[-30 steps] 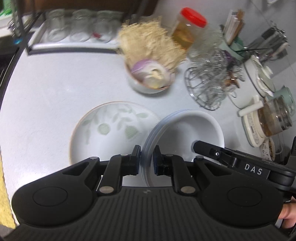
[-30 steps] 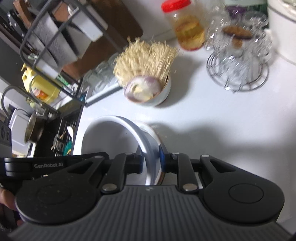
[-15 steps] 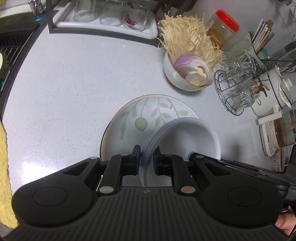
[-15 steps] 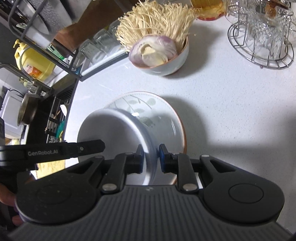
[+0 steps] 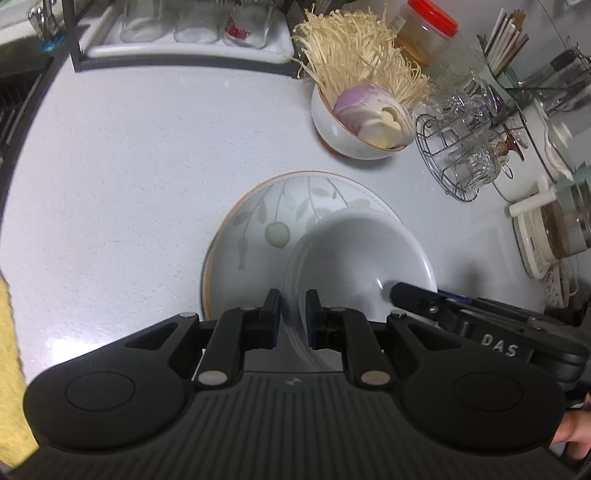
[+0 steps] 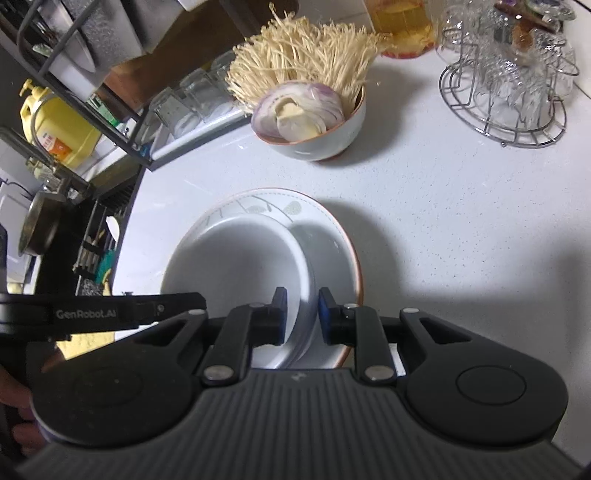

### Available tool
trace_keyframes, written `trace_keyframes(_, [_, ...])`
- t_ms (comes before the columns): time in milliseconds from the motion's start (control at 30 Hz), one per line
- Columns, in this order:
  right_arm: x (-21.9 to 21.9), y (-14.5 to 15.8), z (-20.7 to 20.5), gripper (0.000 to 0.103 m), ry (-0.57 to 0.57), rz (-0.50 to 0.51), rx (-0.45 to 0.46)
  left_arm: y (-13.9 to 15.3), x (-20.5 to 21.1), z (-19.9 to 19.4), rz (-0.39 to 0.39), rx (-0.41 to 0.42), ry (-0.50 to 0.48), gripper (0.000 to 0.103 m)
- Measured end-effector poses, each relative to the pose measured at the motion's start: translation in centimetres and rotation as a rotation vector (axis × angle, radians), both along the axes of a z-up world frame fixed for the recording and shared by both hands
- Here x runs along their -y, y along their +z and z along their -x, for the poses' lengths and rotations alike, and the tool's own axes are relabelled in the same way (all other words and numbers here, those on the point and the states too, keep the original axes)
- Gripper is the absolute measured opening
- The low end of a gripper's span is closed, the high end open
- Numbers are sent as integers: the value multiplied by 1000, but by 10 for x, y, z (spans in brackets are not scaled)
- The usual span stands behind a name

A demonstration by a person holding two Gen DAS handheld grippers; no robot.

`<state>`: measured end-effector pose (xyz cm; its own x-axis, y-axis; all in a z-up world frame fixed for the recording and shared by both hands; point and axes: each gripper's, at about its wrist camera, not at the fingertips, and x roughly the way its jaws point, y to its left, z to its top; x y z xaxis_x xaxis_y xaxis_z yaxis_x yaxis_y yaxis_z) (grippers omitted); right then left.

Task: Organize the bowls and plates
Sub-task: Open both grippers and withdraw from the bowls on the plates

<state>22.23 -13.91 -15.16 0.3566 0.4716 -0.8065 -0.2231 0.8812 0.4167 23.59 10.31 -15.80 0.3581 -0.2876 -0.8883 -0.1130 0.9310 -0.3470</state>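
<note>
Fingers of the left gripper (image 5: 292, 314) pinch the near-left rim of a white bowl (image 5: 354, 254); fingers of the right gripper (image 6: 301, 314) pinch its opposite rim, one finger inside and one outside on each. The bowl (image 6: 236, 258) sits low over a leaf-patterned plate (image 5: 255, 229), toward the plate's right half in the left wrist view; whether it touches the plate cannot be told. The plate (image 6: 332, 236), with its orange-brown rim, lies flat on the pale speckled counter (image 5: 129, 166).

Beyond the plate, apart from it, stands a second bowl (image 5: 343, 133) holding enoki mushrooms (image 5: 358, 62) and a halved purple onion (image 5: 365, 110). Just right of that is a wire rack (image 5: 465, 147) of glass cups. Behind the mushrooms is a red-lidded jar (image 5: 424, 33). At the far edge, a tray (image 5: 184, 48) holds upturned glasses. In the right wrist view, a yellow bottle (image 6: 55, 129) stands at far left.
</note>
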Motion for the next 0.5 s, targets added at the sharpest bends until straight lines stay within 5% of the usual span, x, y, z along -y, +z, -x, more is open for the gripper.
trace_keyframes(100, [3, 9, 8, 40, -11, 10, 48, 9, -1, 4, -21, 21, -13, 15])
trace_keyframes(500, [32, 74, 49, 41, -9, -36, 261, 93, 33, 53, -68, 226, 2, 15])
